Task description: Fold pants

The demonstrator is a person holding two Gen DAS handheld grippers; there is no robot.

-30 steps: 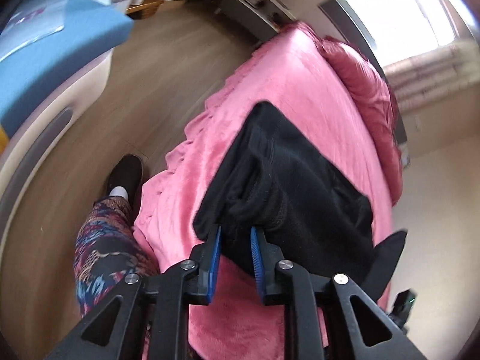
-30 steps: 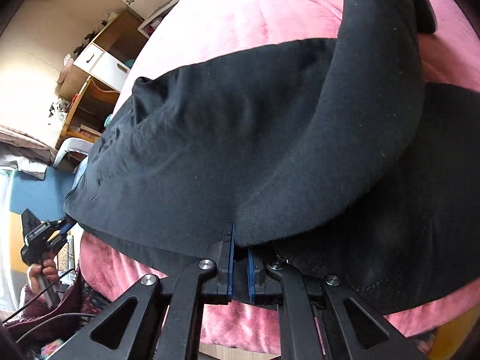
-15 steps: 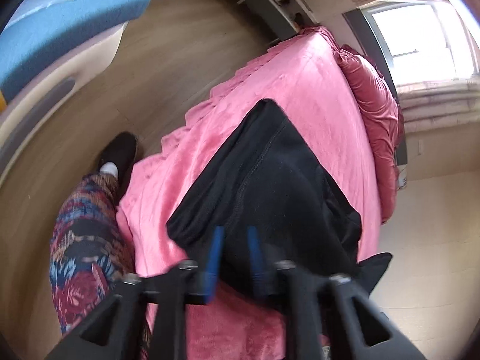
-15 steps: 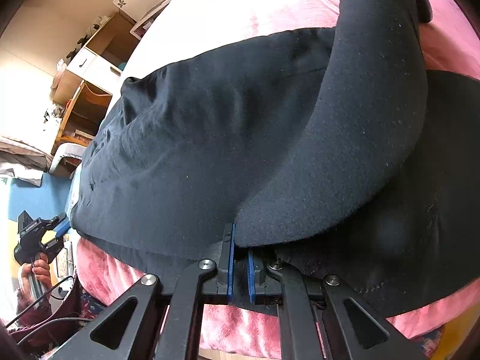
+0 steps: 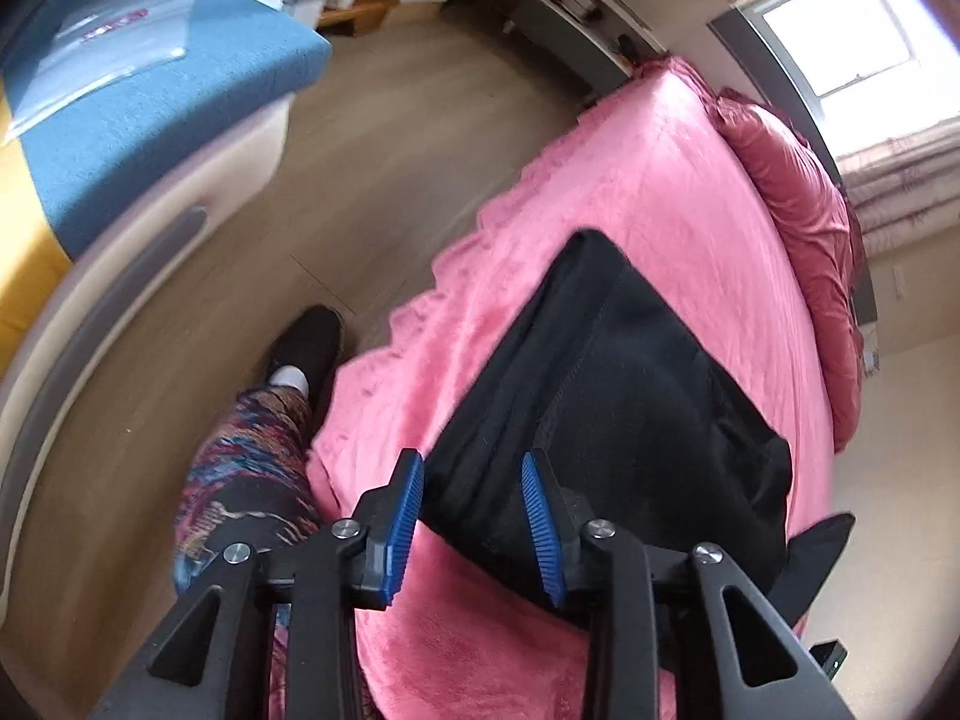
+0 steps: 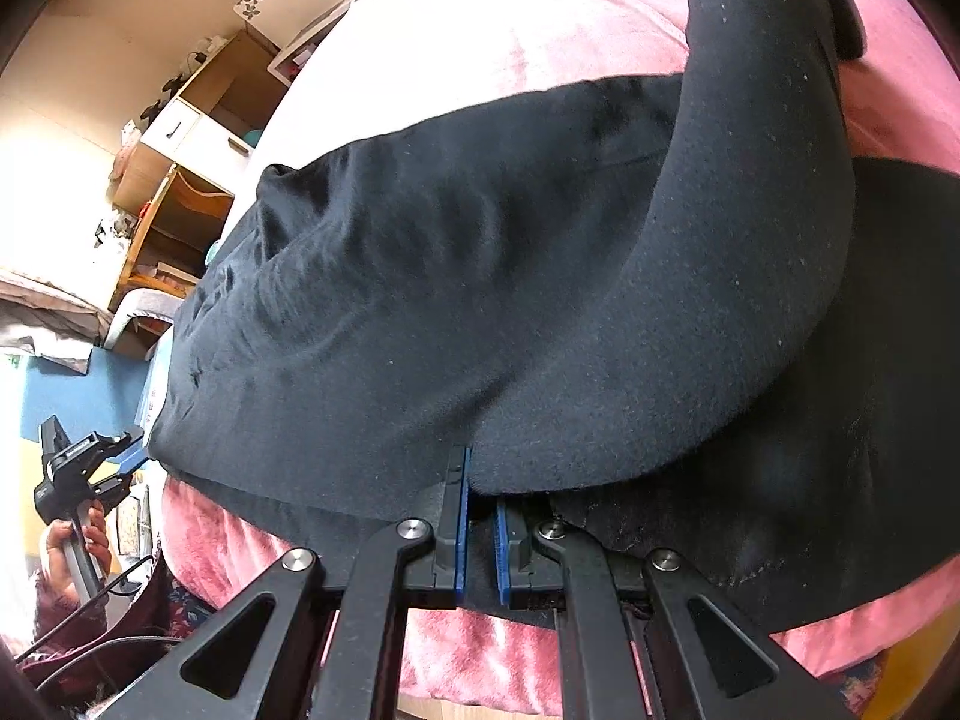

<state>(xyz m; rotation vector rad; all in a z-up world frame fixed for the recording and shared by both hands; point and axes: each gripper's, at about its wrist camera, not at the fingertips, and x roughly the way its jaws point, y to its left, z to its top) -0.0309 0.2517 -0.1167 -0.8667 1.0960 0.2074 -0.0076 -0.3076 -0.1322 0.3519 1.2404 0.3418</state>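
Left tongs [image 5: 474, 516] have just been opening: their blue-padded jaws now stand apart, with the near corner of the black pants [image 5: 612, 396] seen in the gap between them but not pressed by either pad. Right tongs [image 6: 478, 525] are clamped almost shut, and a fold of the same dark fabric [image 6: 480, 312] is pinched between their blue pads, with a thick band of cloth curving up and away from the grip toward the top right of that view.

The pants lie on the bed [image 5: 630, 192], spread over its pink plush cover close to the near edge, where the frilled border of the cover hangs toward the wooden floor [image 5: 384, 144]. In the left wrist view they form a roughly rectangular dark shape, one long seam running up the middle, one corner pointing toward the head of the bed. A dark pink pillow [image 5: 804, 222] lies along the far edge of the bed, under the window [image 5: 852, 42].

Beside the bed stands the person, with a patterned trouser leg [image 5: 252, 480] and a black shoe [image 5: 306, 342] on the floor. At the left edge of the right wrist view, a hand [image 6: 75, 546] grips the handle of the left tongs just off the pants' corner.
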